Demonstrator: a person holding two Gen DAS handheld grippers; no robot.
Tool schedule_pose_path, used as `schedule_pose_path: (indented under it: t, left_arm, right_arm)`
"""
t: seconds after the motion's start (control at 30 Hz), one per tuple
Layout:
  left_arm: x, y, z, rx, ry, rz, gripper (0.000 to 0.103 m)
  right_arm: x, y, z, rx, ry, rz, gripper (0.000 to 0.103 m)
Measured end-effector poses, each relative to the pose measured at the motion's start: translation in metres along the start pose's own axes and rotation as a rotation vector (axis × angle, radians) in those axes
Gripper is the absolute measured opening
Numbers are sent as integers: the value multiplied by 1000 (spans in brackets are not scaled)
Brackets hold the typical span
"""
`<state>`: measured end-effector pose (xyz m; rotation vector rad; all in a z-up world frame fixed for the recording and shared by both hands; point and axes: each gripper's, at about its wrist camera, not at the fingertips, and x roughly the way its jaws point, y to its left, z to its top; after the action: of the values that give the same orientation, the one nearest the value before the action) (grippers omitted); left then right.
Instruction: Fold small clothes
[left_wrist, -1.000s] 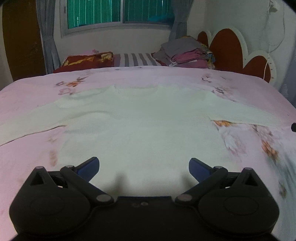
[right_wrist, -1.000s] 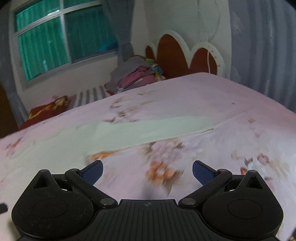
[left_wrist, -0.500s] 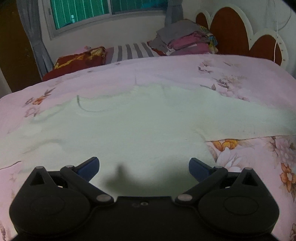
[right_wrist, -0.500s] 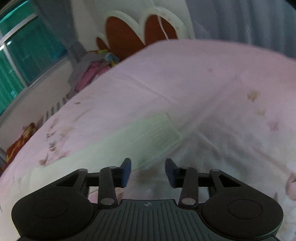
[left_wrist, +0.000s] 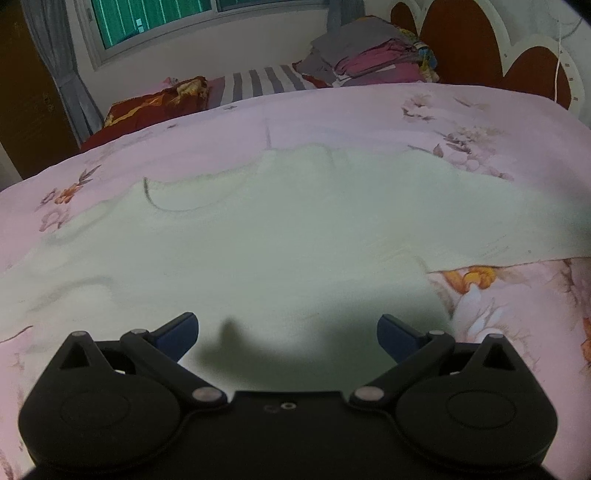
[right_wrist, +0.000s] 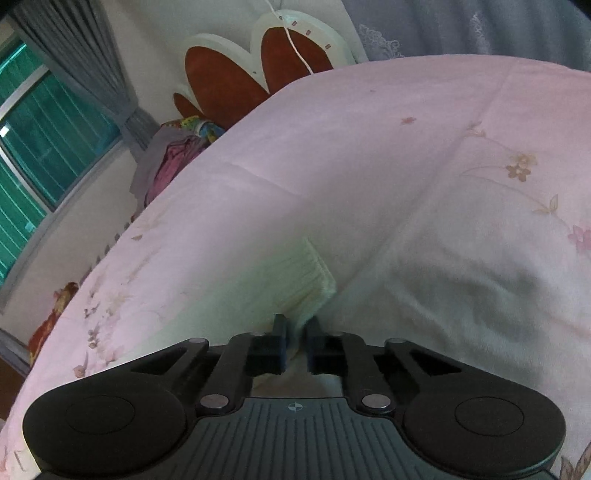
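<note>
Since half a second ago the right gripper (right_wrist: 295, 339) has pinched its jaws nearly together on the ribbed cuff (right_wrist: 310, 280) of the cream sweater's (left_wrist: 280, 236) sleeve, fabric caught between the pads; the sleeve fold can likely begin. Tilted low, it points toward 12 o'clock across the pink floral bedspread (right_wrist: 424, 166). Hovering over the sweater's body, the left gripper (left_wrist: 288, 328) stays spread wide, holding nothing. A clothes pile (left_wrist: 373, 59) lies at 1 o'clock, far off.
</note>
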<state>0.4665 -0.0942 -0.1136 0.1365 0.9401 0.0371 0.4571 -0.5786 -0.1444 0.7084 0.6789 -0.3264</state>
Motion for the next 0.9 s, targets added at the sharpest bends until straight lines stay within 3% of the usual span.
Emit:
schedule_pose_path:
  t: [0.2, 0.4, 0.63, 0.9]
  left_arm:
    - [-7, 23, -7, -6, -7, 7, 103]
    - [-13, 59, -14, -28, -22, -12, 103]
    - [-7, 119, -19, -68, -13, -27, 103]
    - [4, 190, -27, -111, -5, -11, 103]
  right_arm:
    - [-11, 35, -5, -88, -27, 10, 3]
    - [-30, 102, -34, -203, -25, 86, 3]
    - [-47, 190, -101, -332, 18, 141, 3]
    - [-30, 289, -185, -430, 93, 206, 3]
